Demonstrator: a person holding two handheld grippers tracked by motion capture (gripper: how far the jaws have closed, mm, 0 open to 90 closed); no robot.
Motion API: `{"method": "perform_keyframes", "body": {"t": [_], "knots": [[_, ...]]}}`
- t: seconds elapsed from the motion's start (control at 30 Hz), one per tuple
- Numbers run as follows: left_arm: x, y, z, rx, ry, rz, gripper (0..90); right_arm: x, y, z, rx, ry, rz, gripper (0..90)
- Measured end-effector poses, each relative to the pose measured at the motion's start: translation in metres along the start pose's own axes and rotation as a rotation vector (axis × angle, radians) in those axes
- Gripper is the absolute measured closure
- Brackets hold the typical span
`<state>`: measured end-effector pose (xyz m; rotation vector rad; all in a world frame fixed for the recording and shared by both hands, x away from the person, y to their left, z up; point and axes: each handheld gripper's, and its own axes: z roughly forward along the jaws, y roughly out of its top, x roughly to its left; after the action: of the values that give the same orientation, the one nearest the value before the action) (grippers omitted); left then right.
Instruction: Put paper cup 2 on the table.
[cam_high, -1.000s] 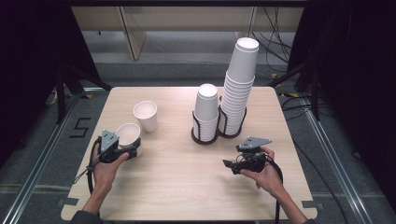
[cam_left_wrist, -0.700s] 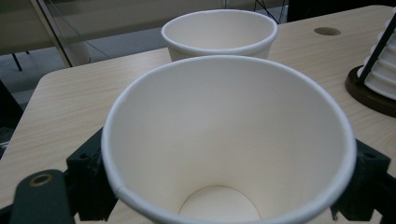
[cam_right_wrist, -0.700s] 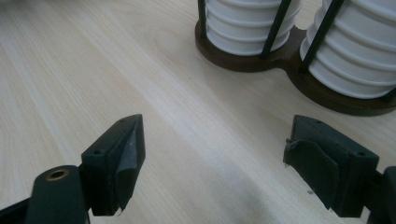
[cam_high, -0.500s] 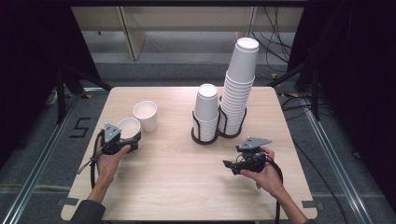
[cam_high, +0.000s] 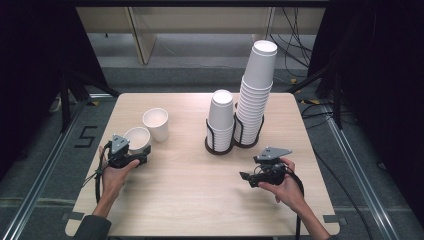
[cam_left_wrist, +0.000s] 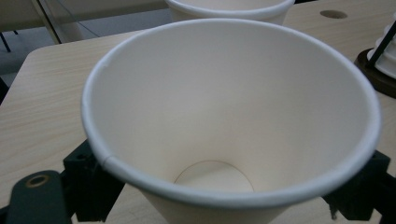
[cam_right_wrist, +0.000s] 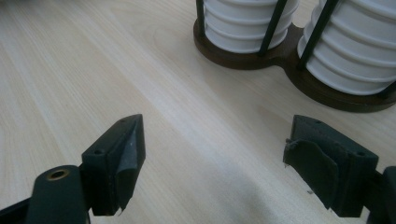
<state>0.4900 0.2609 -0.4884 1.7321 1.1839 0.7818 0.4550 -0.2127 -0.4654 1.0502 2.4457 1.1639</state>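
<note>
Your left gripper (cam_high: 134, 152): jaws, just closing, pinch a paper cup (cam_left_wrist: 233, 121), mouth tilted toward you | second paper cup (cam_high: 155, 124) upright just beyond them | right gripper (cam_right_wrist: 219, 163): jaws spread, empty, cup rack (cam_right_wrist: 285, 56) ahead.

The white paper cup (cam_high: 136, 138) sits between the left gripper's jaws near the table's left edge, its mouth up and tipped slightly toward the camera that rides on that gripper. In the left gripper view the cup (cam_left_wrist: 233, 116) shows a rolled rim, a smooth, bare inside wall with a faint side seam, and a round flat bottom with nothing in it. A second, matching white cup (cam_high: 155, 124) stands upright on the table just beside it, farther from the person, open end up.
</note>
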Motion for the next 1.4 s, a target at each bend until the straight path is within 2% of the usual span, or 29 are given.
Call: {"method": "perform_keyframes", "body": {"t": [0.07, 0.17, 0.2, 0.23, 0.3, 0.37, 0.47, 0.63, 0.67, 0.7, 0.77, 0.87, 0.97, 1.03, 1.2, 1.3, 1.33, 1.4], "knots": [[-0.001, -0.002, 0.000, 0.019, -0.002, 0.013, 13.8, -0.003, 0.000, 0.001, -0.018, 0.009, -0.042, 20.4], [-0.001, -0.008, -0.001, 0.038, 0.003, 0.009, 14.4, -0.004, 0.000, 0.001, -0.014, 0.007, -0.051, 20.4], [-0.001, -0.009, -0.002, 0.041, 0.004, 0.012, 14.4, -0.003, 0.000, 0.000, -0.010, 0.008, -0.029, 20.5], [0.000, -0.011, -0.004, 0.043, 0.004, 0.009, 14.4, -0.004, 0.000, 0.000, -0.017, 0.006, -0.045, 20.4], [0.001, -0.013, -0.007, 0.042, 0.001, 0.006, 14.4, -0.002, 0.000, -0.001, -0.009, 0.001, -0.019, 20.4], [0.000, -0.014, -0.011, 0.048, -0.005, 0.005, 14.5, -0.004, 0.000, -0.001, -0.011, 0.008, -0.043, 20.4], [-0.002, -0.015, -0.018, 0.049, -0.006, -0.003, 14.5, -0.004, -0.001, -0.001, -0.008, 0.001, -0.039, 20.4], [-0.012, -0.015, -0.031, 0.060, 0.001, -0.003, 14.5, -0.005, -0.002, -0.002, -0.014, -0.010, -0.046, 20.4], [-0.015, -0.015, -0.034, 0.058, 0.003, -0.009, 14.5, -0.006, -0.003, -0.002, -0.020, -0.010, -0.054, 20.4], [-0.017, -0.015, -0.036, 0.057, 0.008, -0.010, 14.6, -0.005, -0.003, -0.003, -0.010, 0.000, -0.030, 20.4], [-0.021, -0.016, -0.040, 0.055, 0.013, -0.026, 14.5, -0.005, -0.004, -0.003, -0.016, -0.004, -0.041, 20.5], [-0.030, -0.016, -0.049, 0.057, -0.015, -0.072, 14.6, -0.005, -0.005, -0.004, -0.015, -0.006, -0.043, 20.5], [-0.042, -0.016, -0.059, 0.039, -0.024, -0.060, 14.6, -0.004, -0.005, -0.005, -0.014, 0.000, -0.047, 20.5], [-0.050, -0.017, -0.063, 0.033, -0.058, -0.062, 14.6, -0.004, -0.006, -0.005, -0.012, -0.004, -0.045, 20.5], [-0.077, -0.019, -0.069, 0.016, -0.129, -0.034, 14.6, -0.004, -0.008, -0.004, -0.016, -0.016, -0.049, 20.5], [-0.091, -0.021, -0.072, 0.015, -0.160, -0.017, 14.6, -0.004, -0.008, -0.004, -0.007, -0.020, -0.047, 20.5], [-0.094, -0.022, -0.072, 0.015, -0.170, -0.015, 14.6, -0.004, -0.008, -0.004, -0.012, -0.020, -0.061, 20.5], [-0.100, -0.023, -0.074, 0.016, -0.182, 0.000, 14.6, -0.004, -0.008, -0.003, -0.003, -0.004, -0.054, 20.6]]}}
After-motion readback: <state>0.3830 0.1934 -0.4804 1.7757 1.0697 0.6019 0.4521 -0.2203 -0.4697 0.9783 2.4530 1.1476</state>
